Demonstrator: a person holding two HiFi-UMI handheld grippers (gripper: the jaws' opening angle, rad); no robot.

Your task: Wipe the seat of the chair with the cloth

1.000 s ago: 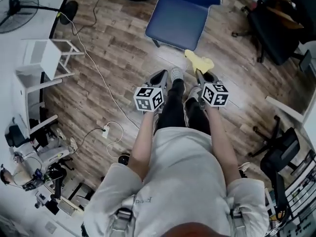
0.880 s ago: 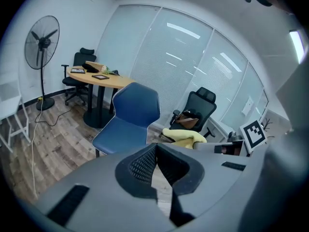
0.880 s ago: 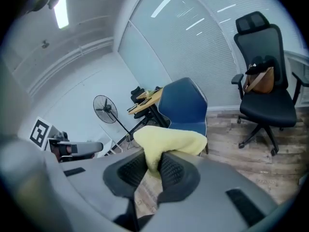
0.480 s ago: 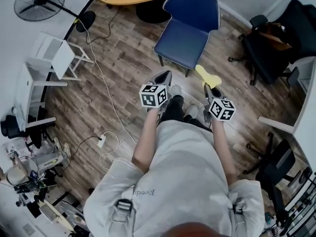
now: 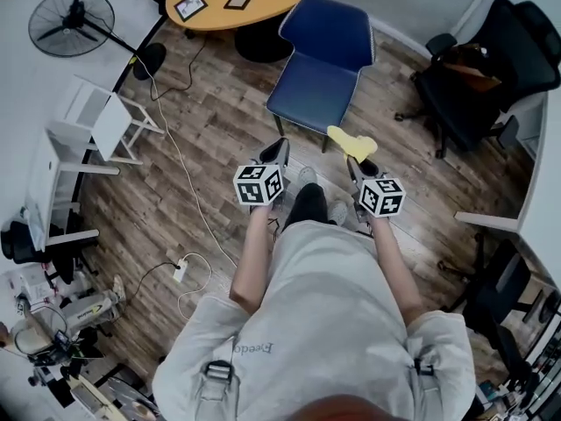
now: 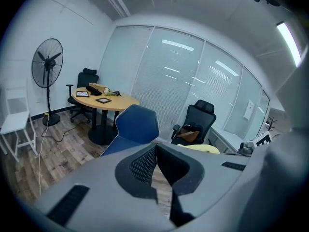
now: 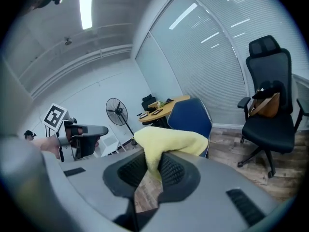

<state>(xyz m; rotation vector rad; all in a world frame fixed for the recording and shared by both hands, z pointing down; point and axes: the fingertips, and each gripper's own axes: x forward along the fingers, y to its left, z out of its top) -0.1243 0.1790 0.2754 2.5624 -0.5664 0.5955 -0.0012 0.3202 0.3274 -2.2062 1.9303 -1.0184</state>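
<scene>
Since a second ago the head view has lifted to take in the whole blue padded chair, with both grippers still held short of it. Right gripper — jaws clamped on the yellow fleecy cloth, near the seat's front edge. Left gripper has its jaws together, empty. Wiping has apparently not begun; the entire seat remains.

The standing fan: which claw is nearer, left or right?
Left. The left claw is on the person's side toward the fan; the right claw, gripping the yellow cloth, is farther off.
</scene>
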